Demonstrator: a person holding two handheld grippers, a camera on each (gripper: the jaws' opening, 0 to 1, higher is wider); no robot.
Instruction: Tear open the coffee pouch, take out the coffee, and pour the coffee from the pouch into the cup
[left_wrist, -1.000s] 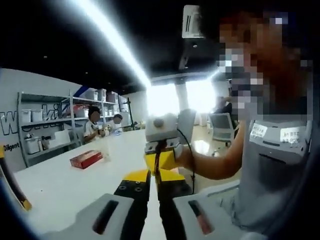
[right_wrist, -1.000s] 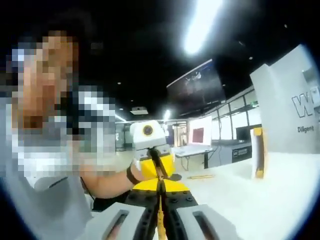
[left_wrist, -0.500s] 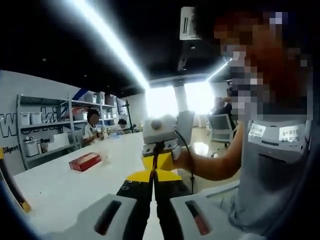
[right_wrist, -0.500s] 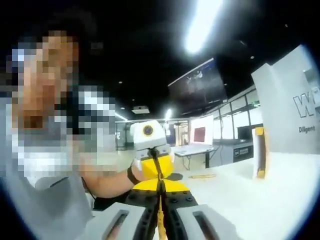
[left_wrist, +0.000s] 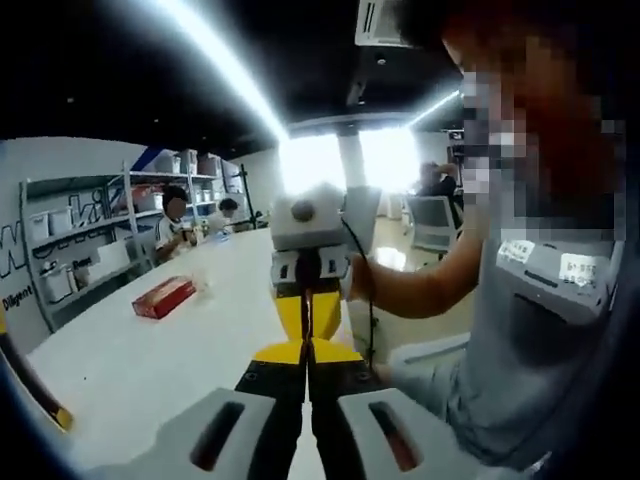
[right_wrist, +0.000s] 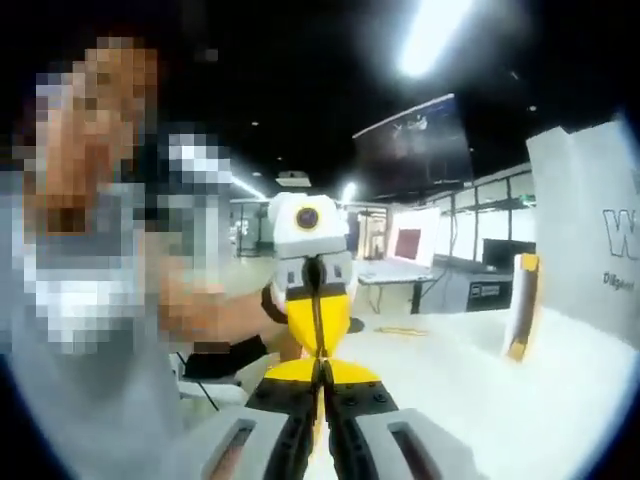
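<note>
Tools face each other tip to tip above the table edge, with a yellow pouch pinched between them; left tool (left_wrist: 306, 352) has its jaws closed on the near end of the pouch (left_wrist: 308, 318), which shows as a thin yellow sheet seen nearly edge-on, flaring out just above the black jaw tips; right tool (left_wrist: 309, 268) comes in from beyond, jaws closed on the far end of the same pouch, held by a hand (left_wrist: 360, 282) on a bare forearm. In the right gripper view the layout mirrors: right tool (right_wrist: 322, 375) closed on the pouch (right_wrist: 316, 320); left tool (right_wrist: 312, 275) opposite, clamped on the other end, a hand (right_wrist: 275, 325) behind it.

White table (left_wrist: 150, 350) runs away to the left in the left gripper view; red box (left_wrist: 163, 297) lies on it, well apart from the tools; shelves (left_wrist: 90, 240) with bins stand along the wall; two people sit at the far end. Person holding the tools wears a grey shirt (left_wrist: 530, 330). Whether the pouch is torn: cannot tell.
</note>
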